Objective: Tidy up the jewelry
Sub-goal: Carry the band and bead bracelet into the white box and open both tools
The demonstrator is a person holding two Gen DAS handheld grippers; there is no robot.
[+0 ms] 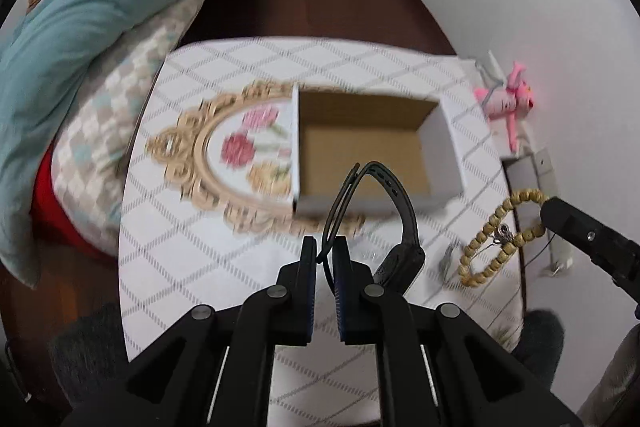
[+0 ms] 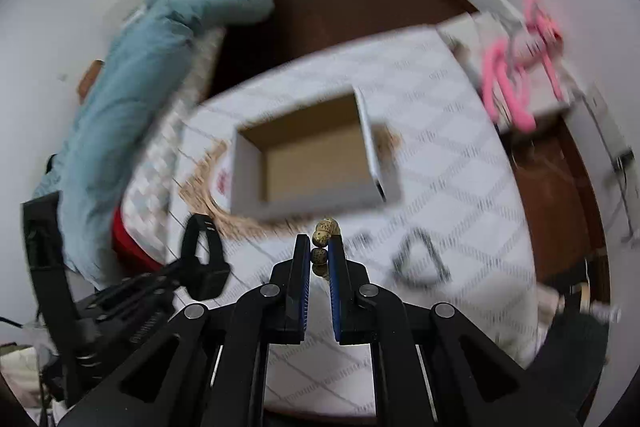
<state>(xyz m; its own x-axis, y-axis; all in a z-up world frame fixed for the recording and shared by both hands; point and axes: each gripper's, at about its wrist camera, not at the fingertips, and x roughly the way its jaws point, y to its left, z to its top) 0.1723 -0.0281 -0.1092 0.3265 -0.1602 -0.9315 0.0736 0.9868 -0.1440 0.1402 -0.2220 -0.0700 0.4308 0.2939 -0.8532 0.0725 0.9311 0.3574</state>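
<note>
Open cardboard box [image 1: 362,147] on the tabletop [image 1: 200,267], ahead of and below both hand-held grippers: left hand-held gripper [image 1: 325,247] clamped on black watch strap [image 1: 384,195], right hand-held gripper [image 2: 320,247] clamped on wooden bead bracelet [image 1: 500,239], left nearer.

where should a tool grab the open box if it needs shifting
On the box, probably the near wall, from above: it stands thin and upright and the top is open, so one finger can drop inside and one outside.
</note>
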